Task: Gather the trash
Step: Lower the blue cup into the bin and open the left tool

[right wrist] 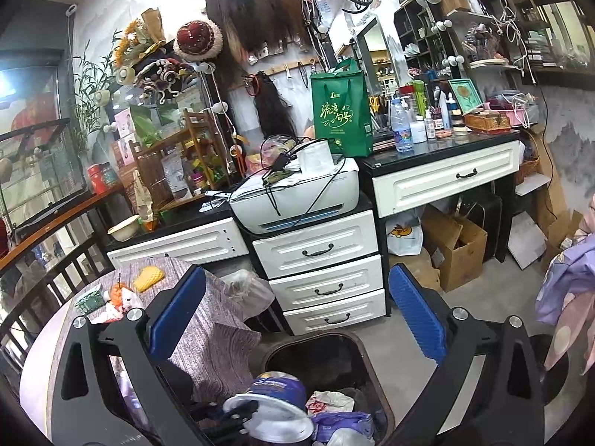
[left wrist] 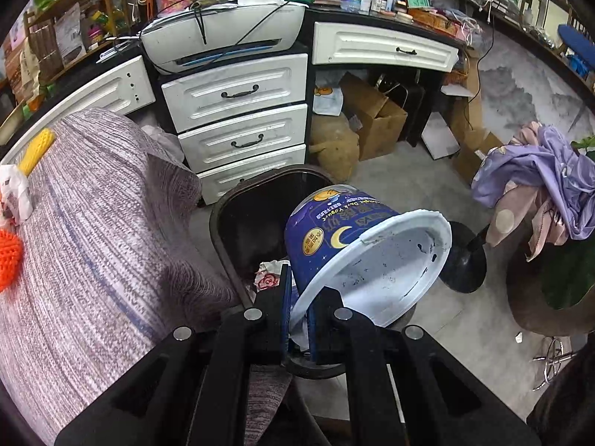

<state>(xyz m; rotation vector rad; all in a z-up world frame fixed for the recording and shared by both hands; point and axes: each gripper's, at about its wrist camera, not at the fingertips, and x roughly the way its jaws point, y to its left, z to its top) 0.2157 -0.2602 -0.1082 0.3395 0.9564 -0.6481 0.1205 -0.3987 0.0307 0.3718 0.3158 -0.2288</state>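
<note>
The left gripper [left wrist: 297, 319] is clamped on the rim of the yogurt tub [left wrist: 357, 252], tilted over the dark bin [left wrist: 223, 215]. The right gripper [right wrist: 297, 319] hangs above, its 2 fingers wide apart and empty.

- Trash bin [left wrist: 238, 223]: near rim hidden behind the yogurt cup [left wrist: 346, 238] and left gripper [left wrist: 298, 319]; its depth is dark.
- Cup print: too small to read.
- Purple cloth [right wrist: 569, 290]: cut off by the right edge.
- Table [right wrist: 44, 364]: near part hidden by the right gripper [right wrist: 297, 319].
</note>
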